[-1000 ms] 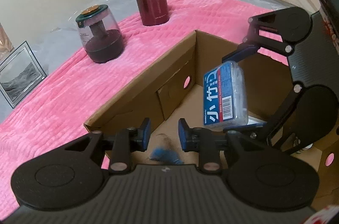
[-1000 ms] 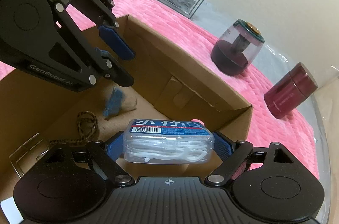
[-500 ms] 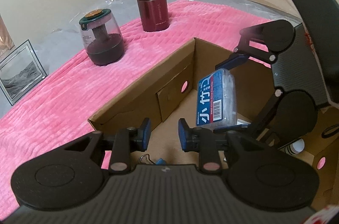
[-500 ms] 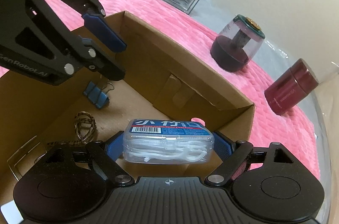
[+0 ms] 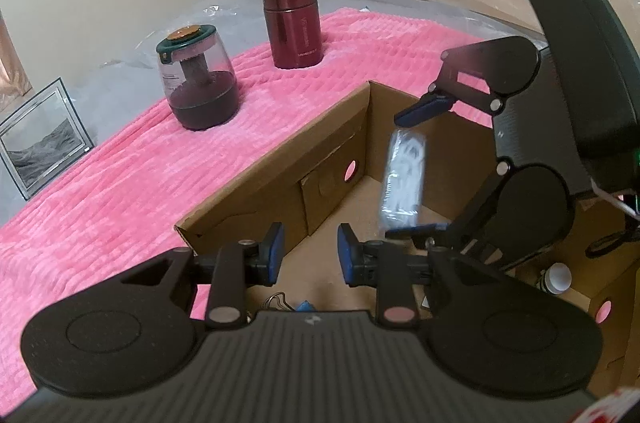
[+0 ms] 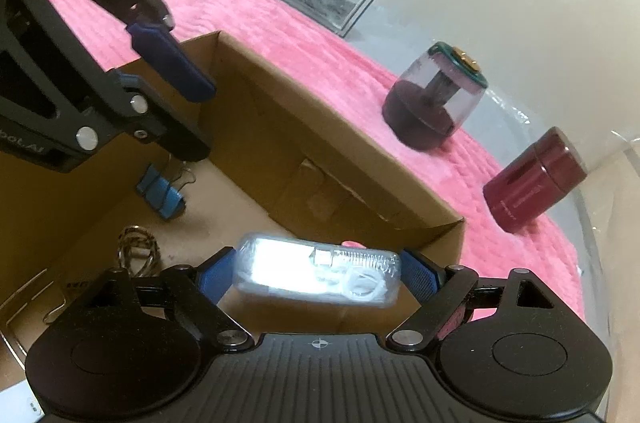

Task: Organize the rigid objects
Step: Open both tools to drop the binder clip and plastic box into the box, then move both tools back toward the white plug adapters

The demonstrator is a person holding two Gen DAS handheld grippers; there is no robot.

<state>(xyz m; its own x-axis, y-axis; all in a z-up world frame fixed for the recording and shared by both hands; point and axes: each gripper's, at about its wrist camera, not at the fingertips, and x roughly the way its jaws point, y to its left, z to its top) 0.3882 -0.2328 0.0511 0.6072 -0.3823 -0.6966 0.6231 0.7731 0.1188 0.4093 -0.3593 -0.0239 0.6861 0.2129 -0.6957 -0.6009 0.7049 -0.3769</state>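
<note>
The clear plastic box of white floss picks (image 6: pixel 318 277) sits above the floor of the open brown cardboard box (image 6: pixel 332 151), between the 2 blue pads of the right claw (image 6: pixel 318 273). In the left wrist view the floss box (image 5: pixel 403 181) looks blurred and tilted, and the upper pad appears to stand off its top end, so I cannot tell whether the claw pinches it or is letting it drop. The left claw (image 5: pixel 307 255) hangs over the near corner of the carton, spread and holding nothing.

On the carton floor lie a blue binder clip (image 6: pixel 162 193) and a brown braided cord loop (image 6: pixel 138 249). Outside, on the pink ribbed blanket (image 5: pixel 120 183), stand a dark red metal canister (image 5: pixel 294 23) and a clear domed jar with a green lid (image 5: pixel 198 79); a framed grey picture (image 5: pixel 42 139) leans beyond.

Judging the risk: if freed at this tilt, the floss box may tumble, land on edge, or knock the clip. The 2 claws are near each other inside the carton and could collide.
</note>
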